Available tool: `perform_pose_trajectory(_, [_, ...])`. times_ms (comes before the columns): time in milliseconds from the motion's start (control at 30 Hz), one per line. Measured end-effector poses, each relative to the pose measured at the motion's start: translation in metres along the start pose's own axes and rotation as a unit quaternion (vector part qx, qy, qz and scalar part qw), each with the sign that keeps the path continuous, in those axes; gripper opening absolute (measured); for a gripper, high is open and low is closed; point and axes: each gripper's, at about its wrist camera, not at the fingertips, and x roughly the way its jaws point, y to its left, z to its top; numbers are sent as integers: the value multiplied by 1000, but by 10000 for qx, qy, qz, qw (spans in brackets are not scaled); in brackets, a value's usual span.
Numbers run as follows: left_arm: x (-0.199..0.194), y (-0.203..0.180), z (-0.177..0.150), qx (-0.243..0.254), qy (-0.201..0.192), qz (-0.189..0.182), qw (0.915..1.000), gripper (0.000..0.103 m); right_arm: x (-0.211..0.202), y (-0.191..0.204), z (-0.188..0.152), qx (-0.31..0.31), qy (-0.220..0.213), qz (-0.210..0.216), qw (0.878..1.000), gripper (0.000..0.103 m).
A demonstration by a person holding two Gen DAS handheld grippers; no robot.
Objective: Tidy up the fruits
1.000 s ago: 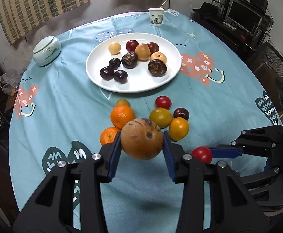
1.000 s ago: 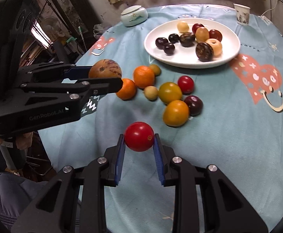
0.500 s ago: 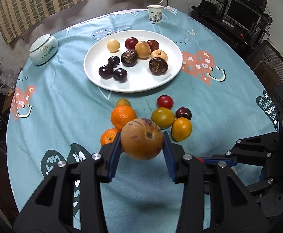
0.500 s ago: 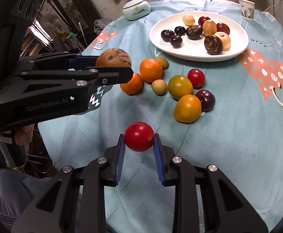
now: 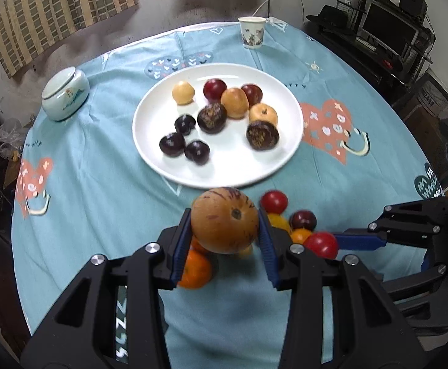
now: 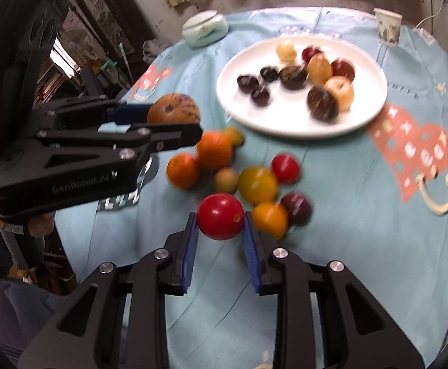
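Left gripper (image 5: 225, 233) is clamped on the big brown speckled fruit (image 5: 224, 220), pads on both flanks, fruit riding clear of the cloth. Directly under and behind it sits the loose pile; an orange (image 5: 194, 269) peeks out below our left pad. Ahead of the claw, just past the fruit, is the white plate (image 5: 162, 166), already carrying dark plums at its near left and paler fruit at its far right.

Right gripper (image 6: 220, 224) is clamped on a red tomato (image 6: 220, 220), held between the blue pads. Left of this claw the other gripper crosses in with its fruit; just ahead and right are an orange-yellow fruit (image 6: 269, 217) and a dark plum (image 6: 297, 207), close to our right pad. Plate is well ahead, up and right.

We judge the step in hand as carrying both fruits to the plate. To do it well:
- keep both grips firm, no squeeze increase on the tomato, skin looks soft
- stay high enough to clear the pile and the plate rim
- aim the big fruit at the bare near side of the plate; the tomato by the red ones far side looks sensible
- stagger the arms, they sit close together
- lower until touching, then release; round fruit will roll.

Frames are motion-blurred, so small fruit types are unclear.
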Motion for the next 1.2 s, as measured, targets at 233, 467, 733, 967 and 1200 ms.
perform_pose_trajectory(233, [7, 12, 45, -18, -261, 112, 9996, 42, -16, -21, 54, -96, -540, -239, 9982, 29])
perform_pose_trajectory(467, [20, 38, 82, -394, -410, 16, 9984, 42, -8, -42, 100, -29, -804, -525, 9954, 29])
perform_pose_trajectory(733, [64, 50, 104, -653, -166, 140, 9976, 42, 29, -63, 135, 69, -677, -811, 9944, 29])
perform_pose_trajectory(967, [82, 55, 109, -712, -165, 296, 9969, 58, 56, -71, 150, 83, -311, -1049, 9940, 31])
perform_pose_trajectory(1200, [74, 72, 107, -951, -241, 423, 9943, 73, 42, -78, 150, 354, -621, -986, 9926, 62])
